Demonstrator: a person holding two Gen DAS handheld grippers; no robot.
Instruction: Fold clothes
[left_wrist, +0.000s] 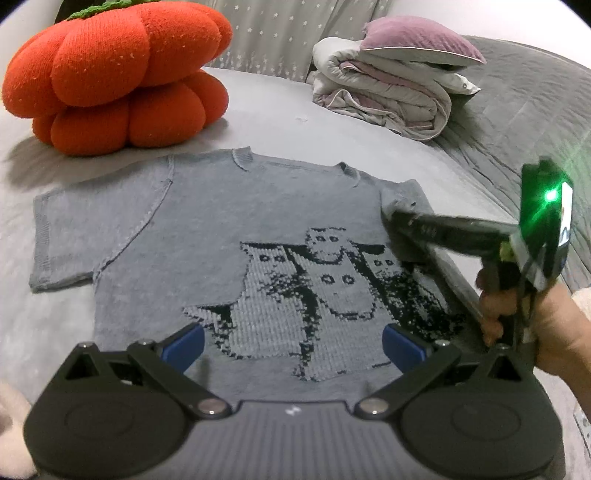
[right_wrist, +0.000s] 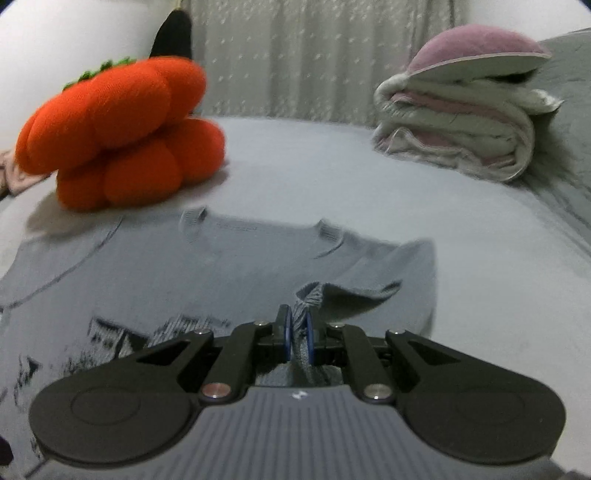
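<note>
A grey knitted short-sleeved sweater with a black cat pattern lies flat on the bed, neck away from me; it also shows in the right wrist view. My left gripper is open and empty, hovering over the sweater's lower part. My right gripper is shut on the sweater's right sleeve, pinching a bunched edge of it and holding it over the sweater's body. In the left wrist view the right gripper reaches in from the right at the sleeve.
A big orange pumpkin cushion sits at the back left of the bed. A folded white and pink quilt with a purple pillow on it lies at the back right. A grey blanket covers the right side.
</note>
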